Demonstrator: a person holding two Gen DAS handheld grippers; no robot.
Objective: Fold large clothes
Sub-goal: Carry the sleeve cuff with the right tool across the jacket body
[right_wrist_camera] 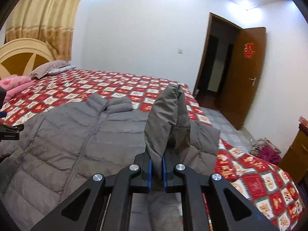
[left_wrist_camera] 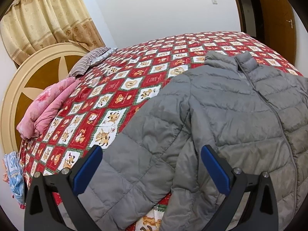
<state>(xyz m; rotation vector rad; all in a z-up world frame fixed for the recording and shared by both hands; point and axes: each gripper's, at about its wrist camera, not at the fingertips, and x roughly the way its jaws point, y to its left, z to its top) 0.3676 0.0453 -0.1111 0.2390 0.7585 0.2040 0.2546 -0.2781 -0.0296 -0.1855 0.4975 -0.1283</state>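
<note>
A grey puffer jacket (left_wrist_camera: 240,115) lies face up on the bed, zipper shut, collar toward the far side. It also shows in the right wrist view (right_wrist_camera: 77,134). My left gripper (left_wrist_camera: 152,154) is open and empty above the jacket's left sleeve (left_wrist_camera: 138,144). My right gripper (right_wrist_camera: 156,165) is shut on the jacket's right sleeve (right_wrist_camera: 165,119), which is lifted and stands up from the jaws.
The bed has a red and white patterned quilt (left_wrist_camera: 119,88). A pink folded blanket (left_wrist_camera: 46,107) and a striped pillow (left_wrist_camera: 86,61) lie by the round headboard (left_wrist_camera: 28,80). An open wooden door (right_wrist_camera: 246,77) and a clothes pile on the floor (right_wrist_camera: 265,148) are at right.
</note>
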